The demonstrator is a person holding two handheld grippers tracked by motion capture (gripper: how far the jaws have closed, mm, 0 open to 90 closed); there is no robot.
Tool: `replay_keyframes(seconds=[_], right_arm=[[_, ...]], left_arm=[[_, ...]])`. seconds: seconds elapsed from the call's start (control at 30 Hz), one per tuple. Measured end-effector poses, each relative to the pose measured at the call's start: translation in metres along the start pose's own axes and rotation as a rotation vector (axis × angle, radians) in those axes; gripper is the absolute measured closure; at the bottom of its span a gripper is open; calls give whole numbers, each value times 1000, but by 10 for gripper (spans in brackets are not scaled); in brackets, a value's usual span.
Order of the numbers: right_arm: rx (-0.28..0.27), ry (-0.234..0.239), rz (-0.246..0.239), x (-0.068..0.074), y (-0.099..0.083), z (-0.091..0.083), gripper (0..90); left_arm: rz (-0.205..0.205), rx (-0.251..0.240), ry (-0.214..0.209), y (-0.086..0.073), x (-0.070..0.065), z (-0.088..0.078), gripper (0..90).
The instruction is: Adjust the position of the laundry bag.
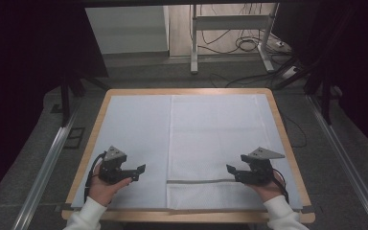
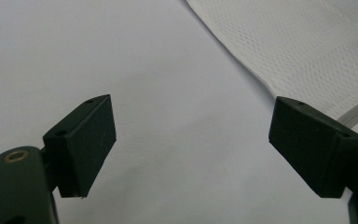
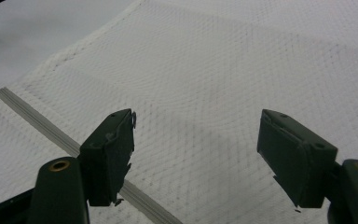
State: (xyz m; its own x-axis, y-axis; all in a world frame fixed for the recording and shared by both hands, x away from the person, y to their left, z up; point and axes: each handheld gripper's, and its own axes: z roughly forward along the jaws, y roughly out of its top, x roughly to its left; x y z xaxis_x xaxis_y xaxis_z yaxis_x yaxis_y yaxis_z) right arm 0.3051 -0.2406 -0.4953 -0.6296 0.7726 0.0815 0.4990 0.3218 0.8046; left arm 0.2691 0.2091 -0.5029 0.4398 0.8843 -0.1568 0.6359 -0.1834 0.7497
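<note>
**White mesh bag flat on the table, both grippers open**

High view: a rectangular white mesh bag (image 1: 215, 143) lies flat on the pale table cover (image 1: 134, 134), a grey zipper (image 1: 199, 181) near its front edge. The left gripper (image 1: 141, 170) stands beside the bag, the right gripper (image 1: 230, 170) over it.

Left gripper view: jaws wide with nothing between them; the bag's perforated edge (image 2: 307, 51) is cut off at the right.

Right gripper view: jaws wide above the fine netting (image 3: 223, 74); the zipper strip (image 3: 37, 119) is partly hidden.

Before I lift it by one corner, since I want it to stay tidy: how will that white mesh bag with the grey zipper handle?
The mesh bag lies perfectly flat on the table cover, so it is probably thin and floppy and would drape and fold from a single corner. Its open weave suggests it is light and may slide when pushed. The zipper looks like the only stiffer line.
</note>
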Motion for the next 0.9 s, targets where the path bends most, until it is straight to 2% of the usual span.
replay_keyframes(seconds=[0.13, 0.33, 0.4, 0.53, 0.83, 0.9], right_arm=[[3, 12, 0, -2, 0, 1, 267], [24, 33, -19, 3, -3, 2, 267], [29, 26, -19, 5, -4, 2, 267], [23, 20, -23, 6, -3, 1, 267], [45, 6, -43, 8, -4, 8, 261], [40, -4, -36, 8, -5, 6, 256]], left_arm=[[-3, -5, -3, -1, 0, 0, 151], [-7, -12, -3, -3, -2, -1, 134], [-8, -8, -11, -4, -3, -1, 136], [15, -11, -22, -2, -6, -2, 144], [5, -11, -10, -3, -7, -2, 177], [-12, -11, 7, -2, -8, -3, 182]])
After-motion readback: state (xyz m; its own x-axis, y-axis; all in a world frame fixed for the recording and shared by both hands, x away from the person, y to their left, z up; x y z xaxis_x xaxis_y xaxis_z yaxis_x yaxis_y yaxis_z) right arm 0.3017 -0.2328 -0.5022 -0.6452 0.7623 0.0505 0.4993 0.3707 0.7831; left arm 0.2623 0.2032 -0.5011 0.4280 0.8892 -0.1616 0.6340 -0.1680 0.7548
